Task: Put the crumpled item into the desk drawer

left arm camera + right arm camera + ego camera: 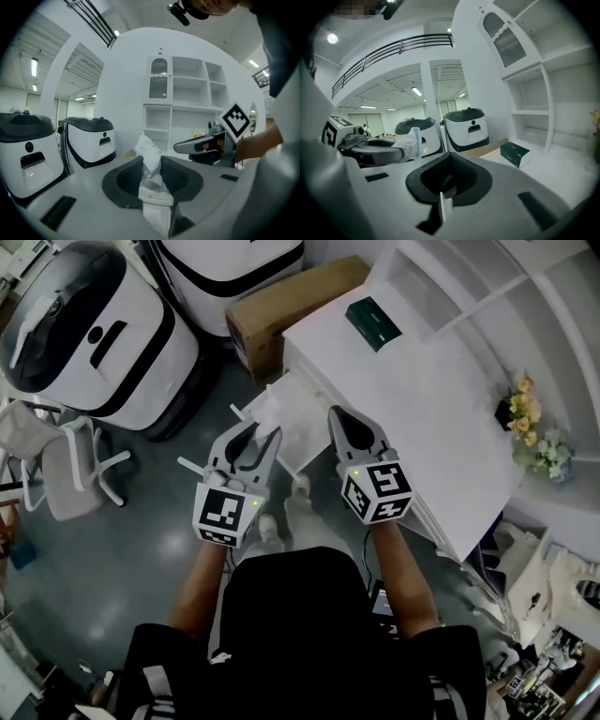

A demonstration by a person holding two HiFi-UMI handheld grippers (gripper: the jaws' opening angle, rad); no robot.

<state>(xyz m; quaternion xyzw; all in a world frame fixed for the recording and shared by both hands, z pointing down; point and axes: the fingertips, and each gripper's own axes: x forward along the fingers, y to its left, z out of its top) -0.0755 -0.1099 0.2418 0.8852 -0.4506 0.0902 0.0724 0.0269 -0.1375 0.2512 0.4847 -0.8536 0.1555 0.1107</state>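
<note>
Left gripper (154,197): jaws clamped on a crumpled paper (149,157). The paper stands up between the pads and sticks out past their tips.
Crumpled paper, head view: hard to pick out, because it blends into the white surfaces just beyond the left jaw tips.
Crumpled paper, right gripper view: a pale lump at the tip of the left gripper, off to the left of the right jaws.
Right gripper (443,206): jaws together with nothing between them. Only a thin white edge of them shows.
Drawer (292,427): a white panel juts from the desk (441,399) just ahead of the left jaws and looks like the drawer. Its inside cannot be made out.
Green box (373,322): lies on the desk, well beyond the right jaws.
Cardboard box (291,301): past both jaw tips, beside the desk, partly hidden by a white machine (230,277).
Flowers (527,418): far to the right of the right jaws, small and blurred.
Hands: hidden behind the marker cubes, so only the forearms show.
</note>
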